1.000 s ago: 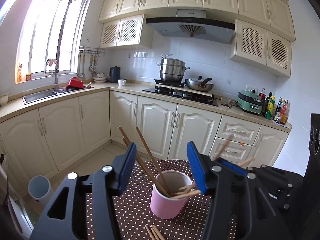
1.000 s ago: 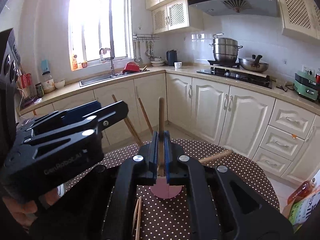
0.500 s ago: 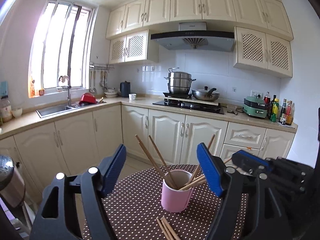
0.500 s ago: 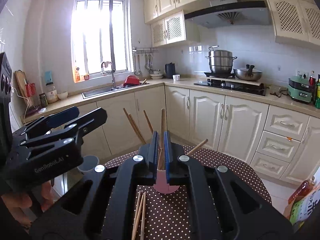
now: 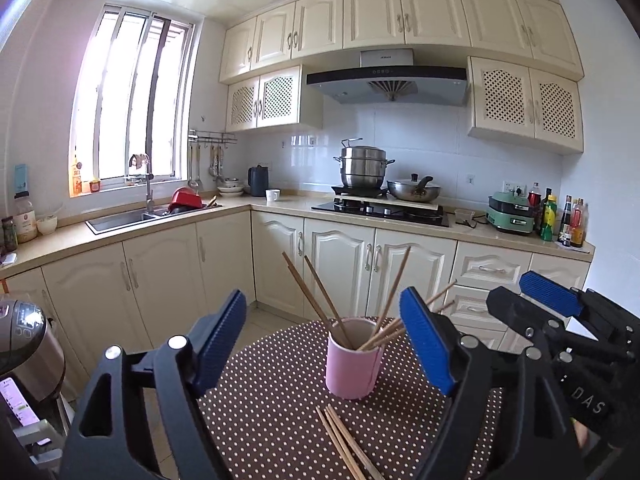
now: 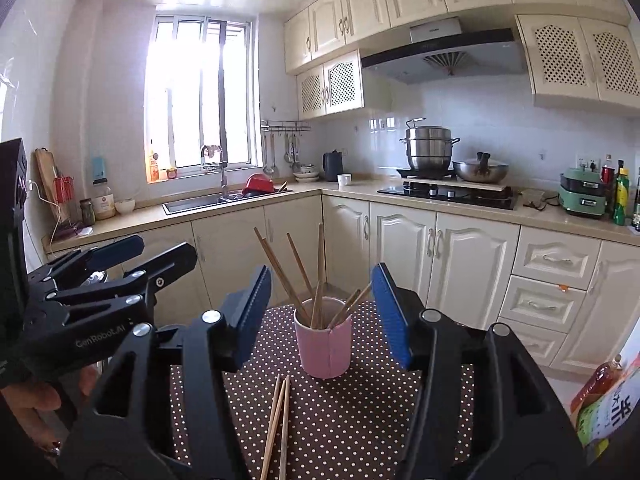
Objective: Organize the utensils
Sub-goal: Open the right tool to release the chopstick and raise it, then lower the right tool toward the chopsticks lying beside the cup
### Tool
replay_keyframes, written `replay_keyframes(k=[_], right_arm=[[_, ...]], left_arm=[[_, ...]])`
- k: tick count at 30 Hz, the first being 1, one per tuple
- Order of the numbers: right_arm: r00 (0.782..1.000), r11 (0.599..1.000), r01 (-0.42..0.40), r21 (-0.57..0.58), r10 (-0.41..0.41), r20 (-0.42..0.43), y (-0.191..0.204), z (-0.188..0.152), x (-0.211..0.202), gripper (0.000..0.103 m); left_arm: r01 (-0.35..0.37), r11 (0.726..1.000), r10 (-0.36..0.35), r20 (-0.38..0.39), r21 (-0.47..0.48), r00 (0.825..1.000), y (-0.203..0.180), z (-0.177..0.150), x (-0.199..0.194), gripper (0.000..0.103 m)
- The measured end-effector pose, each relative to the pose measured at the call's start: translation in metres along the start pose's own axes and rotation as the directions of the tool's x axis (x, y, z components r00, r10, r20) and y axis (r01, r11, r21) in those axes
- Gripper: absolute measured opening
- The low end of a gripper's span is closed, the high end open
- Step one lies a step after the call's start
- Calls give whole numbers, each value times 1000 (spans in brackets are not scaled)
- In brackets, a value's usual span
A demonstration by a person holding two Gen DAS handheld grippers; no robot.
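Observation:
A pink cup (image 5: 351,364) (image 6: 323,344) stands on the brown polka-dot table (image 5: 260,400) (image 6: 360,420) and holds several wooden chopsticks (image 5: 316,292) (image 6: 280,268). More loose chopsticks (image 5: 344,440) (image 6: 278,420) lie on the cloth in front of the cup. My left gripper (image 5: 323,320) hovers short of the cup, its jaws opening with nothing between the pads. Beside it, my right gripper (image 6: 322,312) is also back from the cup, jaws opening and empty. Each gripper shows in the other's view: the right gripper (image 5: 548,300), the left gripper (image 6: 120,256).
A rice cooker (image 5: 24,344) stands left of the table. A bottle and a carton (image 6: 600,392) sit at the right edge. A hand (image 6: 32,400) holds the left gripper. Cream cabinets, a sink and a stove line the walls behind.
The right gripper opened and let go of the upright chopstick, which now stands in the cup. The left jaws spread wider. Both grippers drew back from the cup.

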State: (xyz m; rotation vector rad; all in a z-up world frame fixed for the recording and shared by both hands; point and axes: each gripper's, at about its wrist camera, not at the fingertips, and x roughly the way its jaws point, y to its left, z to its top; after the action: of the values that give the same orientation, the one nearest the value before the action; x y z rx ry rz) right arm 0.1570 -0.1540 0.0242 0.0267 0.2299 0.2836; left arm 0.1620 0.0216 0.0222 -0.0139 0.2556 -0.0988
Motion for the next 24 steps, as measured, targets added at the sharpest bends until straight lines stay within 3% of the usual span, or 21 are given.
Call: replay_keyframes(k=[9,24], right_arm=[[999,999,33,-19,-33,16,1,-16,-12,66],[997,999,34,-14,-35,-64,-8,-53,-4,69]], left_arm=[[-8,1000,7,-30,-19,1000,4,-22,-5,78],[-24,999,20,-176,-21,984,19,-70,18,78]])
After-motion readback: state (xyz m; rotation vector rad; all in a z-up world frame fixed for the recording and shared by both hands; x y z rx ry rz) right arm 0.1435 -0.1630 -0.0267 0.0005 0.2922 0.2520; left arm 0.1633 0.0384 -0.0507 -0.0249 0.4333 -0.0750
